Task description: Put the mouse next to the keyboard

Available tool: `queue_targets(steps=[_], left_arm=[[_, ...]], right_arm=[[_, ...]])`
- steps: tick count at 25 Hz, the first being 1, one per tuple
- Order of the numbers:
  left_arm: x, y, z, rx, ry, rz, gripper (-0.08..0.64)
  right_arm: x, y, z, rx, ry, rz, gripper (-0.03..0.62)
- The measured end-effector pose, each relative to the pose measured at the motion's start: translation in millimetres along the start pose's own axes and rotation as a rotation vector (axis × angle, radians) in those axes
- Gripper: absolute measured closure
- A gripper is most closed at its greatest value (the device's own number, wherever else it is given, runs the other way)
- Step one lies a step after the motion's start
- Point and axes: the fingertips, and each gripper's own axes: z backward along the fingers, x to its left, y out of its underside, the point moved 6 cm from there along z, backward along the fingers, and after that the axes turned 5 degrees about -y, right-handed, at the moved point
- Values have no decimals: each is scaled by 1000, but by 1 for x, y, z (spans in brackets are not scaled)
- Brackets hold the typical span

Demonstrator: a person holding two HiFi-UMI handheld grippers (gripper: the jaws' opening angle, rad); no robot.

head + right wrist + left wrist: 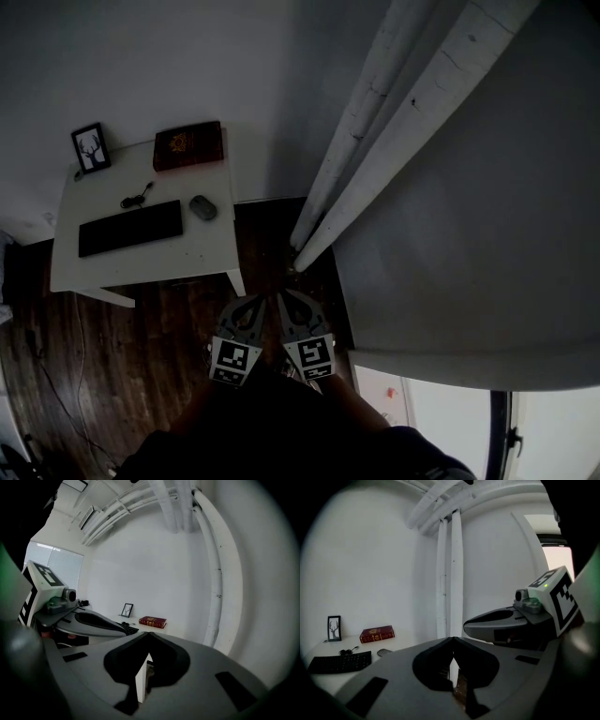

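At the lower middle of the head view, the grey left hand-held gripper [248, 309] and grey right hand-held gripper [292, 307] are both closed on nothing. They hang over the dark wooden plank floor [141, 356], well apart from the white rectangular tabletop [206, 248] at upper left. There the small grey oval mouse [202, 207] lies just right of the flat black keyboard [130, 228], so the task looks finished. Behind sit a dark red book [188, 145] and a black picture frame [91, 148]. White pipes [394, 122] climb the pale wall.
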Motion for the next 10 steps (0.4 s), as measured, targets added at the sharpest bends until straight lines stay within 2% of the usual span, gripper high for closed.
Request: queue_targets(steps=[3,10], left_arm=[[-11,1,0,12,0,-15,557],[-29,1,-9,19,-11,-8,557]], right_arm=[[-3,4,9,-6,-6,13,572],[-14,11,21,-7,-22,108,572]])
